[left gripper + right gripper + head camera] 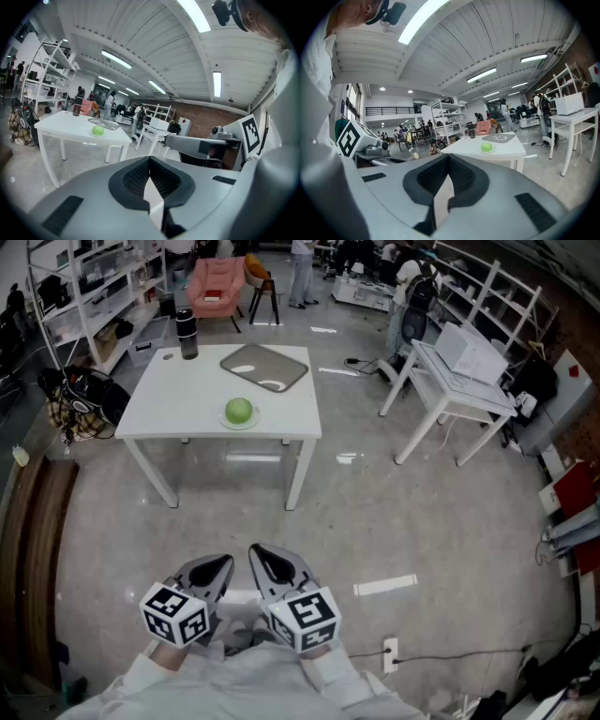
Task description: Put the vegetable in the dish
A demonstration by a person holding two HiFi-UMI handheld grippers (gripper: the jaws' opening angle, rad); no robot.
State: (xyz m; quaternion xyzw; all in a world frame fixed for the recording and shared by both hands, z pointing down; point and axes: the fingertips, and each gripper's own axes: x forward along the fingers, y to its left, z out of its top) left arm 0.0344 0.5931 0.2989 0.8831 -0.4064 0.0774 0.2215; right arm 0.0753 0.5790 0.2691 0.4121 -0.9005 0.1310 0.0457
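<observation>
A round green vegetable (239,411) rests on a small pale dish (254,422) near the front edge of a white table (187,390), well ahead of me. It also shows far off in the left gripper view as the vegetable (97,131) and in the right gripper view as the vegetable (487,147). My left gripper (217,568) and right gripper (265,559) are held side by side close to my body, over the floor and far short of the table. Both are shut with nothing between the pads: left gripper (150,159), right gripper (449,157).
On the same table lie a grey tray (265,366) and a black bottle (187,334) at the far corner. A second white table (459,381) with a box stands to the right. A checked bag (80,399) and shelving are on the left; a pink chair (216,285) is behind.
</observation>
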